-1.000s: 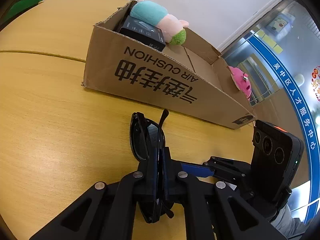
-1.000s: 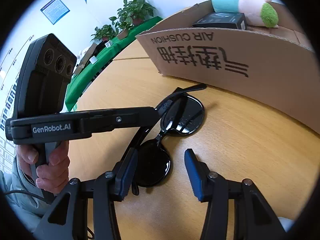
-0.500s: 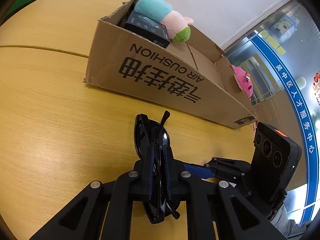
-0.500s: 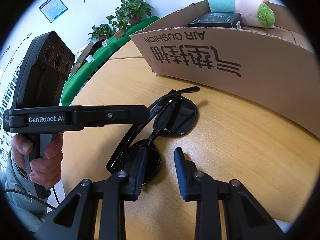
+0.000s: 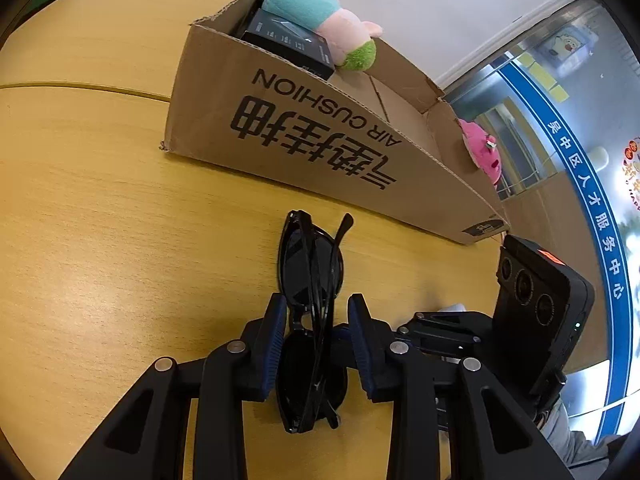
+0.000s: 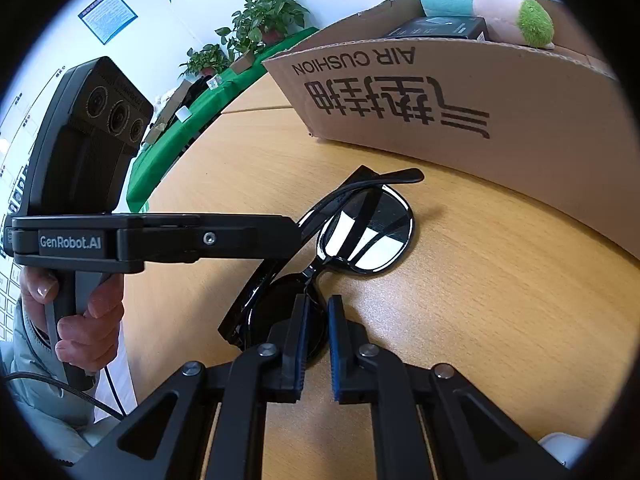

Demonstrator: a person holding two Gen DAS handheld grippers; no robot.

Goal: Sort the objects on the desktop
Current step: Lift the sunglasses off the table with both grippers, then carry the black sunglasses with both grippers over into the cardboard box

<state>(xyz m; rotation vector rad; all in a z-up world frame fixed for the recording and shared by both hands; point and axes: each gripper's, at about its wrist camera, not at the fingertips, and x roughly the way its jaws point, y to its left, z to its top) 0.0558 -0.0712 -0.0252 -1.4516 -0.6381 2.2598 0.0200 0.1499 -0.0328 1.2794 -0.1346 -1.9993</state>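
Black folded sunglasses stand on edge on the wooden table, just before the cardboard box. My left gripper is open, its pads either side of the glasses with gaps. In the right wrist view the sunglasses lie ahead; my right gripper is shut on the near lens rim by the bridge. The left gripper's body reaches in from the left there.
The box holds a teal and pink plush toy and a black carton. A pink plush sits behind its right end. Green-covered tables and potted plants stand far off. Bare tabletop lies to the left.
My left gripper has opened and let go of the sunglasses. My right gripper has closed onto the near lens rim. The glasses have shifted slightly toward the box.
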